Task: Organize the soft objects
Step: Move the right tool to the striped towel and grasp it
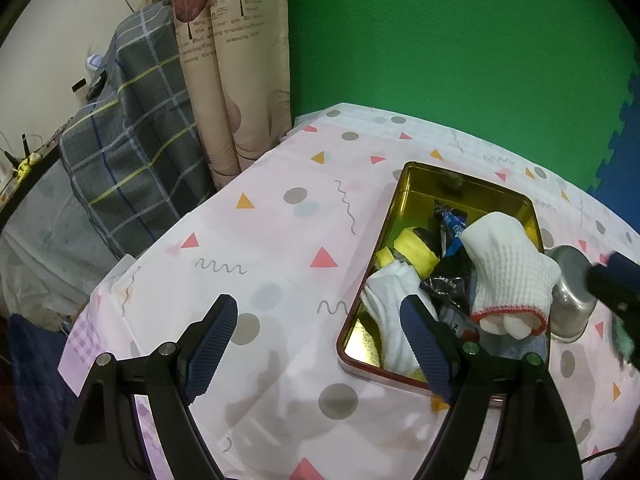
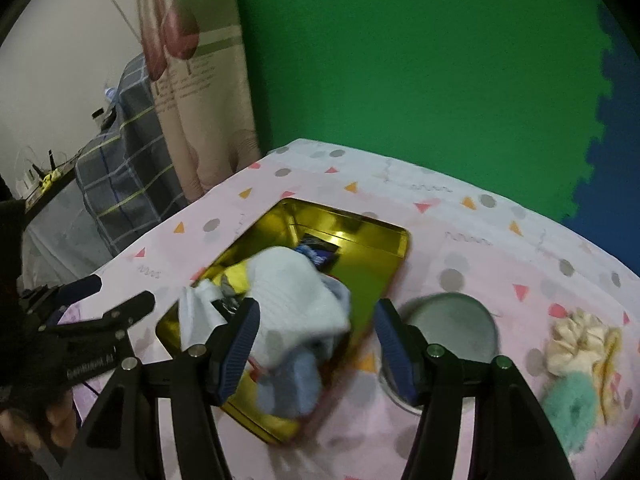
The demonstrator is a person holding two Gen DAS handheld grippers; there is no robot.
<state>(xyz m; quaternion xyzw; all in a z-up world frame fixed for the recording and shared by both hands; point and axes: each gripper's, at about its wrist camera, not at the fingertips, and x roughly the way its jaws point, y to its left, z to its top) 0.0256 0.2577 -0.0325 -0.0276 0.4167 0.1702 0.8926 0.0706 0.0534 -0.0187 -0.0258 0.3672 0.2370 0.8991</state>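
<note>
A gold tin box [image 1: 420, 188] [image 2: 360, 240] sits on the patterned table and holds a white knit glove [image 1: 508, 268] [image 2: 296, 300], a white sock [image 1: 388, 312], yellow rolled cloth [image 1: 412, 252], dark wrappers and a blue cloth [image 2: 292, 384]. My left gripper [image 1: 320, 344] is open and empty, at the box's near left corner. My right gripper [image 2: 316, 348] is open and empty above the box's near end. Scrunchies, cream [image 2: 576, 340] and teal [image 2: 568, 404], lie on the table at the right.
A metal cup [image 1: 572, 296] [image 2: 452, 328] stands upside down just right of the box. The table has a pink patterned cloth [image 1: 260, 240]. A green wall is behind. A plaid-covered object [image 1: 132, 132] and a curtain stand at the left.
</note>
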